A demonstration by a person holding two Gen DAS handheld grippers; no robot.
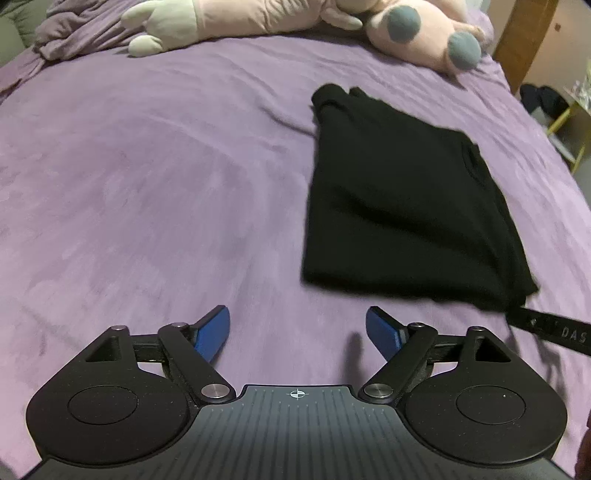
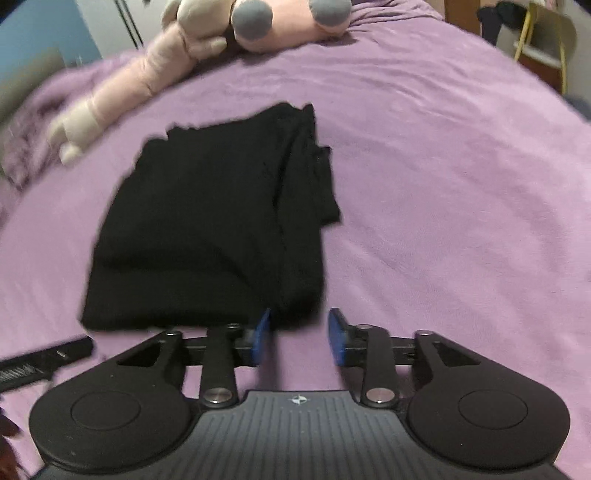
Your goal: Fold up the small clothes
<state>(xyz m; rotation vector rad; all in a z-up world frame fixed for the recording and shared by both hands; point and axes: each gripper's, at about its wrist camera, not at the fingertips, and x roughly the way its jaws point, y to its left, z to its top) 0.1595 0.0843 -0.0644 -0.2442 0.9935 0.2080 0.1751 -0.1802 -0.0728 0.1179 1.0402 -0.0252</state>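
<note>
Both grippers hover over a purple bedspread with their blue-padded jaws spread and nothing between them. In the left wrist view, the left gripper fills the bottom of the frame, jaws wide apart above bare bedspread. A folded black garment lies right of centre, well clear of the left fingertips, with its near edge running across the middle right of the frame. At the lower right corner of the garment, a dark part of the right gripper reaches in from the frame's right edge, right at the cloth; whether it touches cannot be told.

In the right wrist view, the right gripper sits at the bottom centre, jaws open more narrowly than the left pair. The garment spreads across the centre left of this frame, its near right corner just beyond the left pad, seemingly not pinched; blur hides the exact contact. A dark piece of the left gripper shows at the lower left edge, near the garment's near left corner.

A pink plush toy with grey spots lies along the top of both frames, well apart from the garment. A yellow chair stands at the upper right of the right wrist view.
</note>
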